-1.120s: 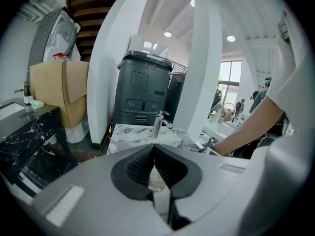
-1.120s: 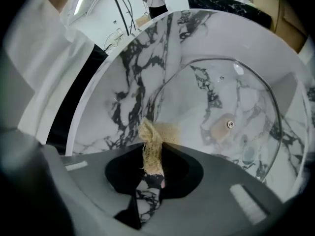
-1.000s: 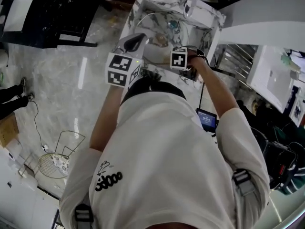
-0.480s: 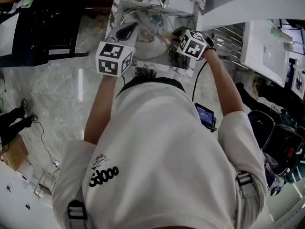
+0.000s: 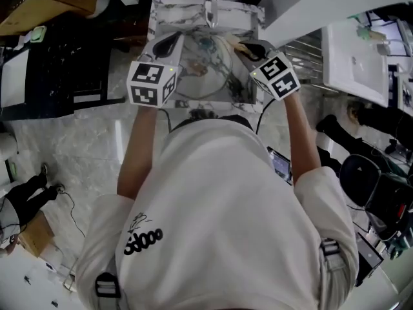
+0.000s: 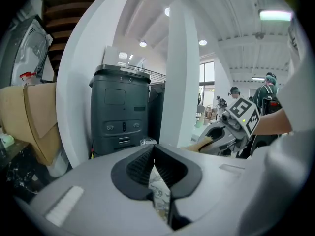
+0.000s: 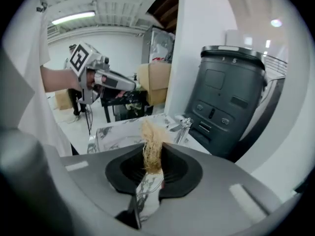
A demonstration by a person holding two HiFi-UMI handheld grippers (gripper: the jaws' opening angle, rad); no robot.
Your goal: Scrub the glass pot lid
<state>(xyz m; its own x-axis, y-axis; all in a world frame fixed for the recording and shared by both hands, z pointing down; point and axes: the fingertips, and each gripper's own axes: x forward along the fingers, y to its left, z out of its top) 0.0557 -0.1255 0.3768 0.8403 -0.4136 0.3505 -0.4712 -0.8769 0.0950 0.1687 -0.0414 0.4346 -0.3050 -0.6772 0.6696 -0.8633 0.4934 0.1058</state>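
Right tool (image 7: 152, 157) clamped on fibre scrubber (image 7: 150, 142), left tool (image 6: 154, 154) jaws together, empty; glass pot lid (image 5: 203, 76) sits in sink (image 5: 193, 8) between them, so scrubber likely goes left.

Head view dim, low contrast; glare streak on floor (image 5: 119, 136). Gripper views bright under ceiling lamps (image 7: 74, 17). Strong fisheye bending, black corners, near foreground soft.

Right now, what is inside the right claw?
A tan fibre scrubber, clamped in the right claw with its tuft sticking out. Its lower end is covered by the claw.
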